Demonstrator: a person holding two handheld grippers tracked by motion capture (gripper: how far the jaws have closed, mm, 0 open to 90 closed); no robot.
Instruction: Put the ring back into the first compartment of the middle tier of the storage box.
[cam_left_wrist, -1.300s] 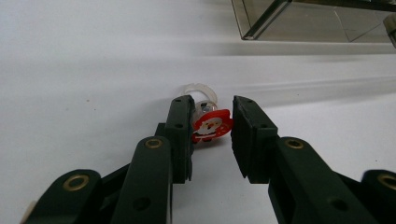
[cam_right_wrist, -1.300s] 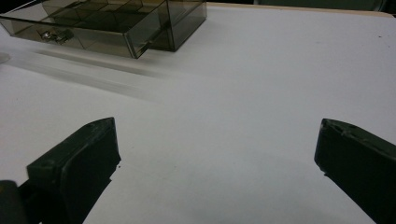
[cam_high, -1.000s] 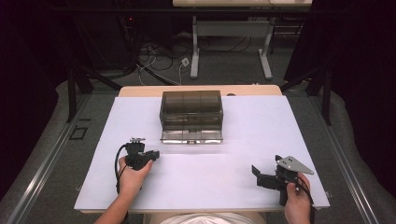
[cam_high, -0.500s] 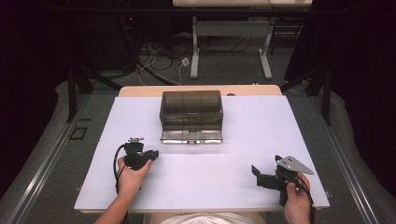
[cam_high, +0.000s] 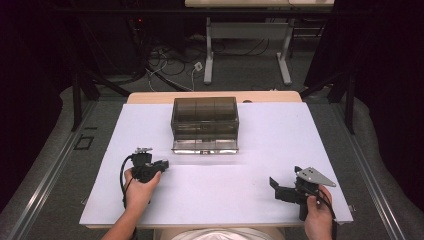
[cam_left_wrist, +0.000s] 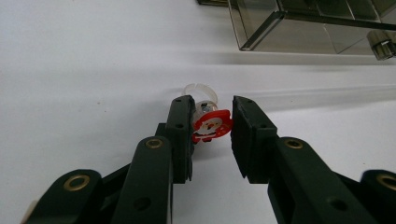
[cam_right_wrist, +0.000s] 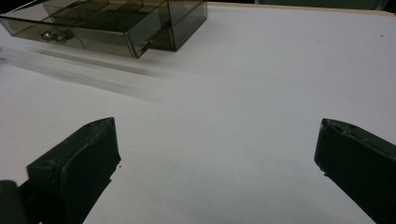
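Note:
A small clear plastic ring with a red and white Santa charm (cam_left_wrist: 211, 125) sits between the pads of my left gripper (cam_left_wrist: 213, 102), which is shut on it just above the white tabletop. In the high view the left gripper (cam_high: 161, 164) lies at the table's left, pointing right, below the box. A smoky transparent drawer box (cam_high: 205, 116) stands at the table's middle back, its bottom drawer (cam_high: 205, 146) pulled out toward me. My right gripper (cam_high: 285, 176) rests near the front right edge with its jaws wide open (cam_right_wrist: 217, 126) and nothing between them.
The white sheet (cam_high: 260, 135) covers the table. The drawer's metal knob (cam_left_wrist: 382, 45) shows at the upper right of the left gripper view. The box (cam_right_wrist: 107, 23) lies far left of the right gripper. Desk legs and cables stand on the floor beyond the table.

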